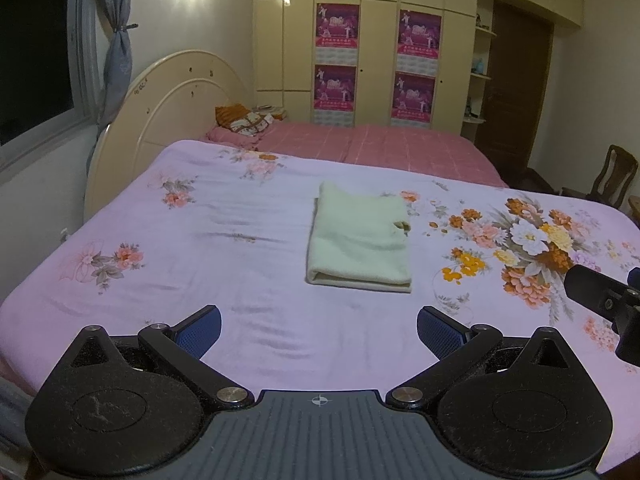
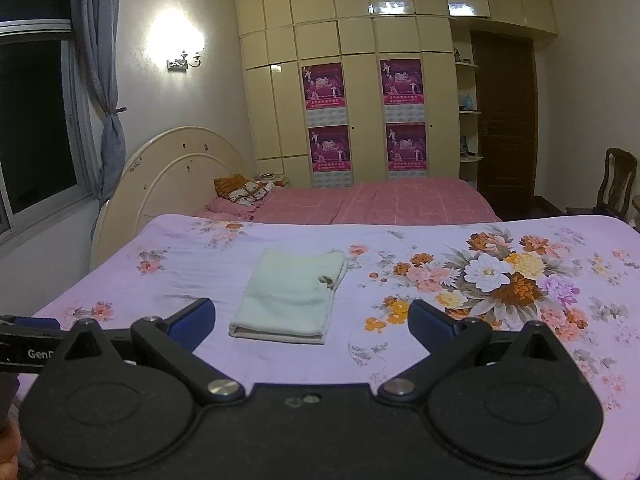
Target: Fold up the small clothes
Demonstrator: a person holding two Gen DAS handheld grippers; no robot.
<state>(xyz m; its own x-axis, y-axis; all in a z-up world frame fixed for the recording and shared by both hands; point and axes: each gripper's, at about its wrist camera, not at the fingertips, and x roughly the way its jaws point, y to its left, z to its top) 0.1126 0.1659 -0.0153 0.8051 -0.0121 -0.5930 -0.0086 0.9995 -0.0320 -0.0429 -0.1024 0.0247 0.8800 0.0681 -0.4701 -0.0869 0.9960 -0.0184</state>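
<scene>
A pale green garment (image 1: 360, 238) lies folded into a neat rectangle on the lilac flowered bedspread (image 1: 208, 240); it also shows in the right wrist view (image 2: 290, 296). My left gripper (image 1: 319, 332) is open and empty, held above the sheet just in front of the garment's near edge. My right gripper (image 2: 311, 322) is open and empty, its jaws standing either side of the garment's near edge, apart from it. Part of the right gripper (image 1: 600, 294) shows at the right edge of the left wrist view.
A second bed with a pink checked cover (image 1: 380, 144) and pillows (image 1: 244, 122) lies beyond. A round cream headboard (image 1: 176, 112) stands at left. A cream wardrobe (image 1: 380, 40) and a dark door (image 1: 516, 80) are at the back. A wooden chair (image 1: 612, 176) stands at right.
</scene>
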